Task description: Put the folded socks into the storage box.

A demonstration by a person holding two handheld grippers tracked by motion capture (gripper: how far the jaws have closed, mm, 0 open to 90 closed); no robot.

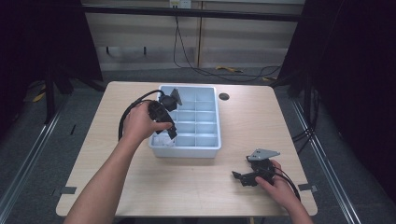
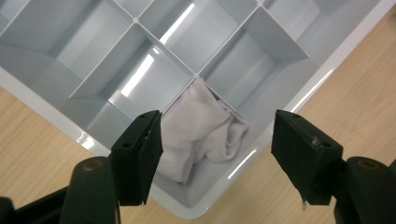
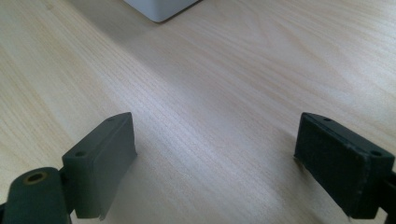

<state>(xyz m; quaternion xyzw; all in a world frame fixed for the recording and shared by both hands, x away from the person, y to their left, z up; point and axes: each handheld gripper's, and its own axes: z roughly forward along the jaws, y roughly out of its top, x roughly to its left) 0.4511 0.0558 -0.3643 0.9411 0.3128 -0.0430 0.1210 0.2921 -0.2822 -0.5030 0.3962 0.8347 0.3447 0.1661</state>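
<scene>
A white cloth (image 2: 201,135) is straddled by the wide-open, empty left gripper (image 2: 217,149); the divider at twelve o'clock could be pinched instead.

surface: light wooden rectangular table with rounded corners (image 1: 140,186), centre of frame | on it: pale blue plastic divided tray (image 1: 205,150), upper middle of tabletop | round dark grommet hole (image 1: 224,96), just right of tray's far corner
</scene>
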